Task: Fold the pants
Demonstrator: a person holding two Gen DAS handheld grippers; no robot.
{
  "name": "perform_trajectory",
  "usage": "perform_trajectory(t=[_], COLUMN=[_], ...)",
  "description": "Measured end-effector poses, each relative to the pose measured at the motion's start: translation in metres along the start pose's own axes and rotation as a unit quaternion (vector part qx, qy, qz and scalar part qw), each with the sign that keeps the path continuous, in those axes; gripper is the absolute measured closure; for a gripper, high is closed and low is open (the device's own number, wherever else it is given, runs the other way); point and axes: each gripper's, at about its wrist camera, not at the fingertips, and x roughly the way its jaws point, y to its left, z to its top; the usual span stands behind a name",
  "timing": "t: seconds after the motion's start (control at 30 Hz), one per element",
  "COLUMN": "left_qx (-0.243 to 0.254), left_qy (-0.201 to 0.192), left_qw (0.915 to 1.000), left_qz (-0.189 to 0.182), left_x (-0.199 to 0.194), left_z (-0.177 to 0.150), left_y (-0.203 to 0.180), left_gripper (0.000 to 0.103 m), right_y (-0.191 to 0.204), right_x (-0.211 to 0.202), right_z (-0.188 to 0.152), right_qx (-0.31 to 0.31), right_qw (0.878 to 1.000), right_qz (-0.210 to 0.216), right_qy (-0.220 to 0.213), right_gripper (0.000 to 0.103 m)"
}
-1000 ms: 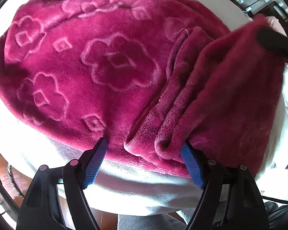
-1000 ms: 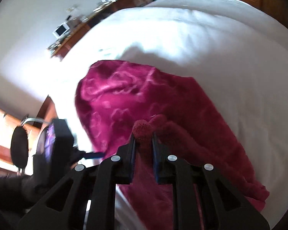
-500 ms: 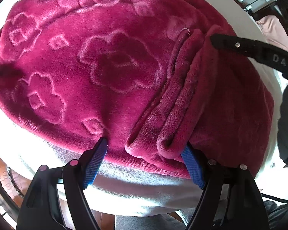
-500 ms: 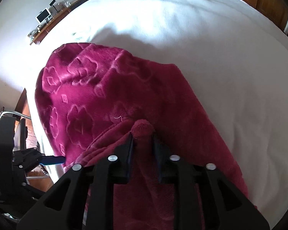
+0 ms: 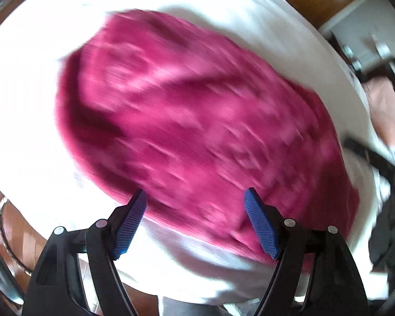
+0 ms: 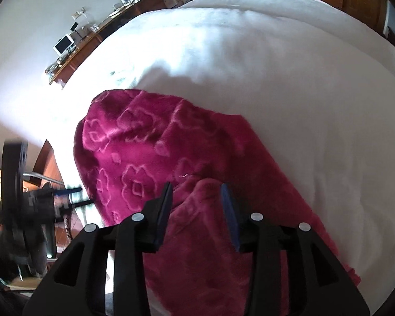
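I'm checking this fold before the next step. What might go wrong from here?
1. The right tongs are open with a raised fold of the pants between their pads; pulling back may drag it open.
2. The pants lie near the bed edge by the left tongs; a tug could slide them off.
3. The left view is motion-blurred, so aiming is uncertain.

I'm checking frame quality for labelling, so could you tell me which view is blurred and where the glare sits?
Left wrist view: heavy motion blur smears the pants, though the left gripper stays sharp. Right wrist view: sharp enough to show the flower pattern, with the white bed cover glaring.
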Motion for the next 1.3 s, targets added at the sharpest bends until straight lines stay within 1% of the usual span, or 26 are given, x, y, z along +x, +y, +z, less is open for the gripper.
perform_trajectory(t=[0.07, 0.17, 0.27, 0.33, 0.37, 0.43, 0.5, 0.57, 0.63, 0.73, 0.93, 0.97, 1.0, 1.03, 1.07, 1.1, 1.13, 1.17, 1.23, 1.3], left_qx=[-0.028, -0.081, -0.122, -0.126, -0.122, -0.108, -0.099, -0.091, -0.087, -0.090, -0.110, -0.114, -0.116, -0.117, -0.116, -0.114, -0.108, -0.104, -0.099, -0.099], left_qy=[-0.013, -0.033, -0.062, -0.075, -0.078, -0.073, -0.059, -0.046, -0.040, -0.033, -0.010, -0.007, -0.005, -0.003, 0.000, 0.000, -0.002, -0.004, -0.010, -0.021], left_qw=[0.9994, 0.9957, 0.9902, 0.9889, 0.9892, 0.9914, 0.9933, 0.9947, 0.9954, 0.9951, 0.9915, 0.9906, 0.9899, 0.9898, 0.9897, 0.9897, 0.9906, 0.9913, 0.9922, 0.9924], left_qz=[0.012, 0.029, 0.027, 0.019, 0.018, 0.009, 0.001, -0.009, -0.011, -0.025, -0.069, -0.076, -0.082, -0.082, -0.084, -0.086, -0.084, -0.081, -0.075, -0.070], left_x=[-0.010, -0.016, -0.017, -0.013, -0.010, 0.001, 0.012, 0.025, 0.037, 0.048, 0.072, 0.074, 0.076, 0.076, 0.075, 0.074, 0.071, 0.067, 0.058, 0.044], left_z=[0.011, 0.027, 0.040, 0.051, 0.054, 0.063, 0.072, 0.073, 0.076, 0.080, 0.090, 0.091, 0.092, 0.093, 0.094, 0.095, 0.096, 0.097, 0.097, 0.096], left_y=[0.023, 0.067, 0.104, 0.120, 0.123, 0.130, 0.131, 0.134, 0.136, 0.140, 0.153, 0.154, 0.154, 0.153, 0.151, 0.148, 0.143, 0.140, 0.135, 0.129], left_gripper=[0.027, 0.027, 0.027, 0.020, 0.019, 0.015, 0.015, 0.015, 0.015, 0.015, 0.014, 0.016, 0.023, 0.034, 0.039, 0.049, 0.057, 0.061, 0.073, 0.076], right_y=[0.006, 0.018, 0.028, 0.032, 0.035, 0.038, 0.041, 0.043, 0.044, 0.045, 0.049, 0.050, 0.050, 0.050, 0.049, 0.049, 0.047, 0.045, 0.041, 0.035], right_x=[0.002, 0.012, 0.021, 0.025, 0.027, 0.031, 0.033, 0.033, 0.035, 0.038, 0.041, 0.040, 0.039, 0.038, 0.036, 0.034, 0.031, 0.028, 0.024, 0.016], right_z=[-0.004, -0.010, -0.015, -0.017, -0.018, -0.018, -0.016, -0.015, -0.012, -0.010, -0.008, -0.008, -0.007, -0.007, -0.007, -0.007, -0.008, -0.009, -0.012, -0.015], right_qx=[-0.001, -0.009, -0.015, -0.012, -0.012, -0.011, -0.009, -0.008, -0.004, 0.003, 0.012, 0.013, 0.014, 0.015, 0.018, 0.020, 0.023, 0.026, 0.030, 0.036], right_qw=[1.000, 1.000, 0.999, 0.999, 0.999, 0.998, 0.998, 0.998, 0.998, 0.998, 0.997, 0.997, 0.997, 0.998, 0.998, 0.998, 0.998, 0.998, 0.998, 0.998], right_qz=[0.006, 0.011, 0.010, 0.011, 0.010, 0.009, 0.006, 0.002, -0.002, -0.008, -0.017, -0.019, -0.021, -0.022, -0.024, -0.026, -0.027, -0.029, -0.033, -0.035], right_qy=[0.007, 0.025, 0.039, 0.046, 0.050, 0.054, 0.057, 0.059, 0.061, 0.064, 0.068, 0.068, 0.066, 0.065, 0.063, 0.061, 0.059, 0.056, 0.051, 0.042], right_gripper=[0.064, 0.064, 0.064, 0.064, 0.064, 0.064, 0.064, 0.064, 0.064, 0.064, 0.064, 0.064, 0.064, 0.064, 0.064, 0.064, 0.064, 0.064, 0.064, 0.064])
